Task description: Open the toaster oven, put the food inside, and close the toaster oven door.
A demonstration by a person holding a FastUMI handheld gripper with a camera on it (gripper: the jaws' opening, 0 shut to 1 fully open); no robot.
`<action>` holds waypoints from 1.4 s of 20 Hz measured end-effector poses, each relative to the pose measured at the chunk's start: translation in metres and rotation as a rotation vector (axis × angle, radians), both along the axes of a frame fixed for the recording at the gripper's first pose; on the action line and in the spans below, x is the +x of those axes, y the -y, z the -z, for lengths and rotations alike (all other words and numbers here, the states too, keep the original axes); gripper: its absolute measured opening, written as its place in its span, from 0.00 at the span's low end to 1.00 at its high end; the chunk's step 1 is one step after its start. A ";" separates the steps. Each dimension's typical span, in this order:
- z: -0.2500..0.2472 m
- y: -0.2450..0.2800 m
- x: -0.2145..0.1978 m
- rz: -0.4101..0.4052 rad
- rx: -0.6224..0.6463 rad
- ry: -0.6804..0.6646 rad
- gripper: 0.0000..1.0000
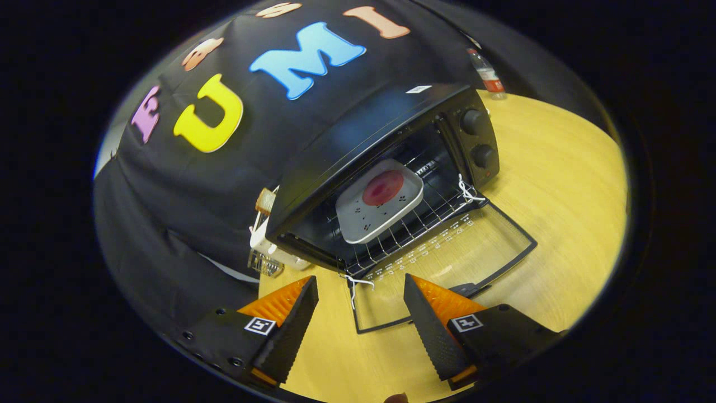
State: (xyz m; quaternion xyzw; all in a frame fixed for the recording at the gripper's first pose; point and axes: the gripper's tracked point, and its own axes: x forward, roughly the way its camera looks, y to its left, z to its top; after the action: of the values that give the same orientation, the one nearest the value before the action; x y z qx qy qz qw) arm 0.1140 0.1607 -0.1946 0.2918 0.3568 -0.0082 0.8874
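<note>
A black toaster oven stands on the wooden table with its glass door folded down flat toward me. Inside, on the wire rack, rests a white square plate carrying a round red piece of food. My gripper is open and holds nothing. It hovers just in front of the lowered door, whose near edge and handle lie between and just beyond the fingertips. White string loops hang at the door's hinges.
Two knobs sit on the oven's right panel. A plastic bottle stands behind the oven at the table's far edge. A white appliance with a slice of bread sits to the oven's left. Bare tabletop stretches to the right.
</note>
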 end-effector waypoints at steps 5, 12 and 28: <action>0.023 0.006 -0.034 -0.129 -0.191 -0.034 0.98; 0.064 0.020 -0.060 -0.234 -0.348 -0.149 0.98; 0.127 0.047 -0.048 -0.265 -0.495 -0.243 0.97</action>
State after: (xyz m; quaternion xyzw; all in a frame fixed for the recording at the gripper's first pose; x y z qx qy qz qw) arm 0.0661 0.1138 -0.3216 0.0145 0.4826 -0.0138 0.8756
